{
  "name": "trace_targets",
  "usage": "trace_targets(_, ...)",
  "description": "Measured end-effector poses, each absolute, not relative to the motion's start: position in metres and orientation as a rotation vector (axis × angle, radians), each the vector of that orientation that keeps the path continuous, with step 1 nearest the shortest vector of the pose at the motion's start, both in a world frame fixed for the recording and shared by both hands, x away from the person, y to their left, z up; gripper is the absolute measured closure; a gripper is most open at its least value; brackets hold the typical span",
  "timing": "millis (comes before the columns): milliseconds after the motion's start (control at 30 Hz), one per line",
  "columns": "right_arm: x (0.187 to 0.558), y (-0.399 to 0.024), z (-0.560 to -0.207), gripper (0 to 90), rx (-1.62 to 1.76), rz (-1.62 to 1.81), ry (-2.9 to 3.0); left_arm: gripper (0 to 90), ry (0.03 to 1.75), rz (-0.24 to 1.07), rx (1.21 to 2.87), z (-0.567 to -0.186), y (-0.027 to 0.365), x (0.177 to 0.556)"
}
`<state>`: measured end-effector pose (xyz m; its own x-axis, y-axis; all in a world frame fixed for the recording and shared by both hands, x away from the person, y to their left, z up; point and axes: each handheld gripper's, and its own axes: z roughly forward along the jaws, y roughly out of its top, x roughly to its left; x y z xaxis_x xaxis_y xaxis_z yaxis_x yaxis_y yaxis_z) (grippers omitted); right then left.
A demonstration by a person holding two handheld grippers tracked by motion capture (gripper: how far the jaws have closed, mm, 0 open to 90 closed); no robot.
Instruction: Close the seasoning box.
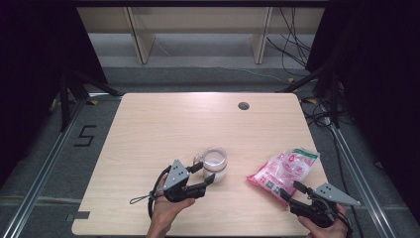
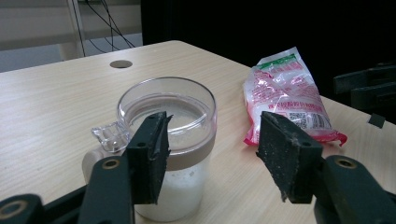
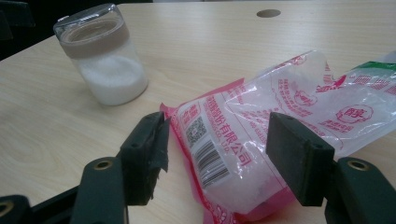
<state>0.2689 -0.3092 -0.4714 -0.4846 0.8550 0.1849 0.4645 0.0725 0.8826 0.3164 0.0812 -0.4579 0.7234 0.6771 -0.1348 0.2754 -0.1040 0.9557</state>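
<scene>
Your left claw (image 1: 204,174) gapes around the jar (image 1: 216,163), mid-bench, not gripping | right claw (image 1: 290,191) wide at the bag (image 1: 285,169), near the right edge, poised to lift for pouring.

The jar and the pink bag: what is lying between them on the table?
Nothing: between jar and pink bag the high view shows bare table.

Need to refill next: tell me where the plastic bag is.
In the high view the plastic bag lies near the table's right edge, right of the glass jar, just ahead of the right hand-held gripper.
</scene>
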Motion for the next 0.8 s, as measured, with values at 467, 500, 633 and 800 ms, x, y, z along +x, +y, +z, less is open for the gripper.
trace_targets(467,0.264,-0.304,-0.470,38.4,1.343,1.364,1.993,33.8,0.762,0.404,1.724,-0.462,0.079,0.299)
trace_targets(500,0.264,-0.304,-0.471,38.2,1.337,1.364,1.998,33.6,0.762,0.406,1.718,-0.463,0.078,0.298)
trace_targets(633,0.265,-0.304,-0.472,37.6,1.287,1.364,1.998,32.4,0.752,0.413,1.738,-0.465,0.077,0.293)
trace_targets(800,0.263,-0.303,-0.473,36.5,1.253,1.357,2.035,30.8,0.748,0.416,1.760,-0.469,0.075,0.289)
